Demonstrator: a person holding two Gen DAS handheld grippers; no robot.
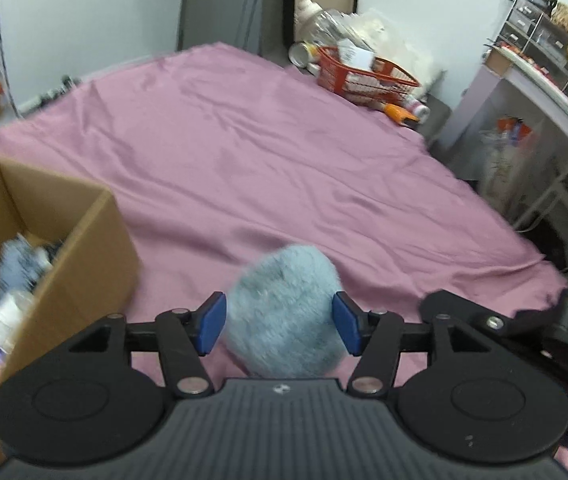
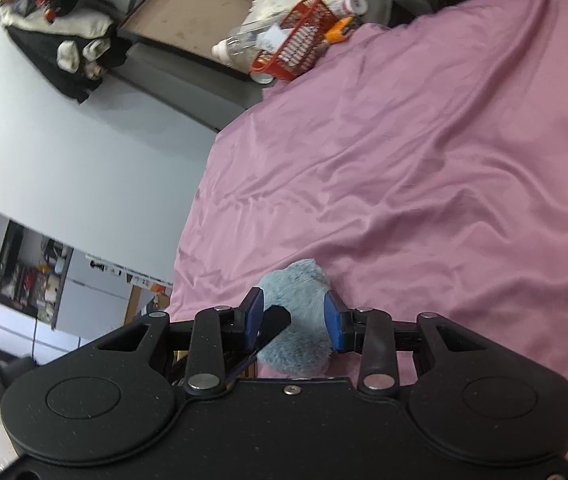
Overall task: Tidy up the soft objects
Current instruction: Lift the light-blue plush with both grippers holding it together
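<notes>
The fluffy blue toy was squeezed between both grippers' jaws above the bed; with the cardboard box left of them, uneven release risked a drop outside it.

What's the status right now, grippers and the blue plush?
Left hand-held gripper shut on blue plush. Right hand-held gripper clamps the same plush. Box to the left, open. Pink sheet bare between.
</notes>
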